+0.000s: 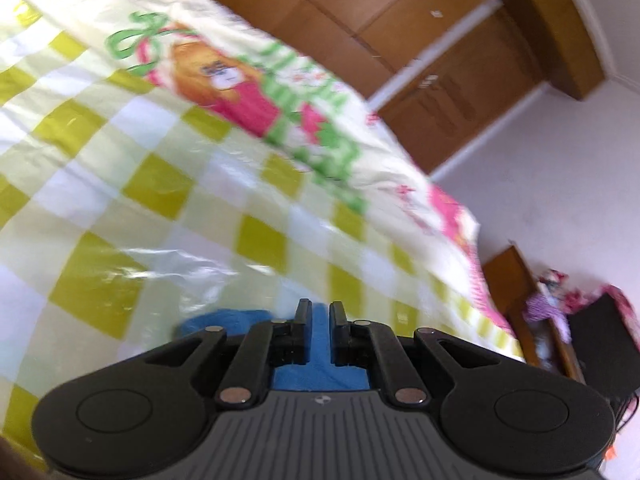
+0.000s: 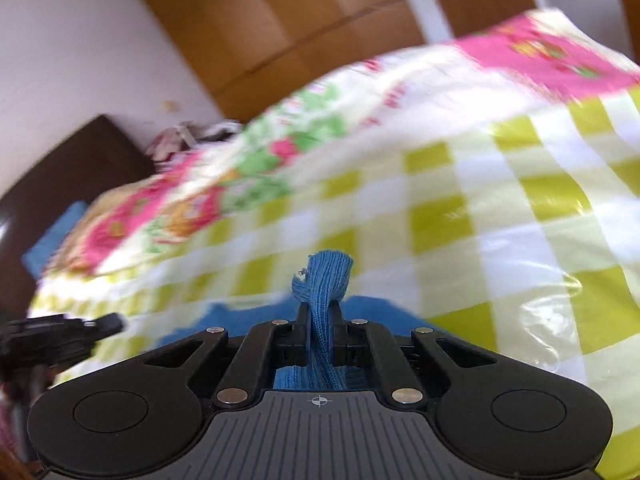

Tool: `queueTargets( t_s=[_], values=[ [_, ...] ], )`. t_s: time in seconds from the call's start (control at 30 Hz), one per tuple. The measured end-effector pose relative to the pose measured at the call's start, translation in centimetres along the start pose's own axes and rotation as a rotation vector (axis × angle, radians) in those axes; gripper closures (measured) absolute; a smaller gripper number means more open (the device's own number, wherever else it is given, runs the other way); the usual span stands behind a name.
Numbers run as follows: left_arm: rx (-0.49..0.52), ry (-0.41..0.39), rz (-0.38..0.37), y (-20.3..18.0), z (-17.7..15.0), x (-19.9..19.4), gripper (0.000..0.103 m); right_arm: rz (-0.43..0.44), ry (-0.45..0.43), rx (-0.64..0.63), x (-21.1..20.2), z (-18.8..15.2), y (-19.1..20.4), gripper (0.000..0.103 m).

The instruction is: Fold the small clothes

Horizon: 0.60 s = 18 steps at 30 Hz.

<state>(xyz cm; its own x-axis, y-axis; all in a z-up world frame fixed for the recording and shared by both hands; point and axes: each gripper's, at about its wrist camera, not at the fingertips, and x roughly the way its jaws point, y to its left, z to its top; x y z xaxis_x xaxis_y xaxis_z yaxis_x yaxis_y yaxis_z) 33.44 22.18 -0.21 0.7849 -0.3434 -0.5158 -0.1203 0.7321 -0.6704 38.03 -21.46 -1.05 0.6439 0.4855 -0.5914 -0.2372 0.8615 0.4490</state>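
Observation:
A blue knitted garment [image 2: 326, 280] is pinched between the fingers of my right gripper [image 2: 320, 312]; a bunched edge sticks up past the fingertips and the rest hangs below. In the left wrist view the same blue garment [image 1: 320, 344] fills the narrow gap of my left gripper [image 1: 320, 310], whose jaws stand close together; more blue cloth [image 1: 224, 320] shows to the left beneath it. Both grippers are held above a bed with a yellow-green checked sheet [image 1: 160, 184]. My left gripper also shows at the left edge of the right wrist view [image 2: 108, 322].
A cartoon-print quilt [image 1: 240, 88] in pink and green covers the far part of the bed. Wooden wardrobes [image 1: 400, 20] stand behind it. A dark headboard [image 2: 60, 172] and a blue pillow [image 2: 56, 236] are at the bed's left end. A wooden bedside stand [image 1: 528, 312] carries clutter.

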Motion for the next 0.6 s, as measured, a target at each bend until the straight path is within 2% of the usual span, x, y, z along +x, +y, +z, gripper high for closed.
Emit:
queueTargets(
  t_s=[0.03,0.1,0.17,0.23,0.3,0.4,0.5,0.53,0.6],
  values=[
    [0.007,0.011,-0.011,0.2,-0.4,-0.2,0.081,0.002,0.015,0.010,0.2,-0.5,-0.3,0.096],
    [0.083,0.041,-0.047,-0.2,-1.7,-1.5,0.077,0.012,0.021,-0.020,-0.3,-1.6,-0.2,0.096],
    [0.176,0.080,-0.022,-0.7,-3.3,-2.9,0.069,0.015,0.036,-0.042,-0.9,-2.6,-0.1,0.096],
    [0.216,0.102,-0.006,-0.7,-4.7,-4.0,0.058,0.024,0.045,-0.037,-1.5,-2.9,-0.2,0.096],
    [0.232,0.131,0.008,-0.4,-5.6,-4.3,0.054,0.022,0.046,-0.041,-1.8,-3.2,0.1,0.096],
    [0.292,0.146,0.052,-0.6,-6.3,-3.5,0.055,0.015,0.056,-0.037,-1.5,-3.1,0.3,0.096],
    [0.393,0.161,0.087,-2.1,-6.9,-2.4,0.057,0.013,0.069,-0.044,-1.2,-3.3,0.4,0.096],
    [0.424,0.174,0.113,-2.4,-7.1,-1.9,0.067,0.013,0.073,-0.045,-1.1,-3.3,0.3,0.096],
    [0.459,0.202,0.177,-2.6,-7.4,-0.9,0.081,0.014,0.073,-0.039,-1.1,-3.4,0.2,0.096]
  ],
)
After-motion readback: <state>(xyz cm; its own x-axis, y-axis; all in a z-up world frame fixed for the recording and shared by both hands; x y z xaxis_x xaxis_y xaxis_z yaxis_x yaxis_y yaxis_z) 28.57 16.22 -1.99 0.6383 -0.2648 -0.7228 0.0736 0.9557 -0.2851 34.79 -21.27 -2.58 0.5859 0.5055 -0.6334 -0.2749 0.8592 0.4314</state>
